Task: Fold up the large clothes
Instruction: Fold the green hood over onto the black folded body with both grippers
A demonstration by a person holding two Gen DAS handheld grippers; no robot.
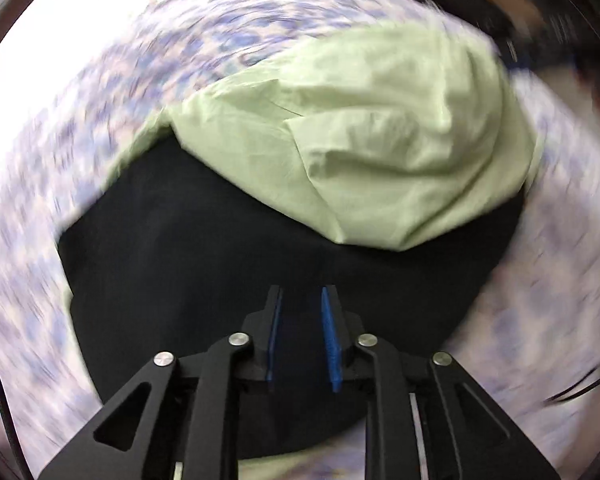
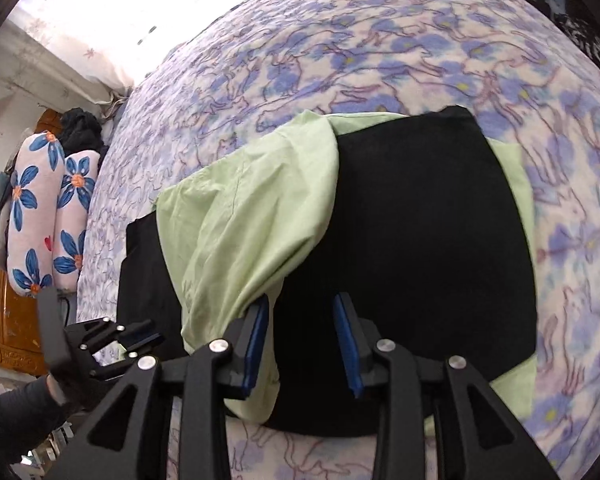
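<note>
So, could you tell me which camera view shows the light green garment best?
The left wrist view: the light green garment fills its centre, unobstructed. In the right wrist view the garment is a draped strip, partly behind the right gripper.

Both the left gripper (image 1: 301, 294) and right gripper (image 2: 302, 304) point steeply down, jaws slightly parted

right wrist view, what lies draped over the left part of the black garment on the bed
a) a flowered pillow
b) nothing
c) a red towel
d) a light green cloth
d: in the right wrist view a light green cloth lies folded over the left part of the black garment, both spread on the blue-flowered blanket.
</note>
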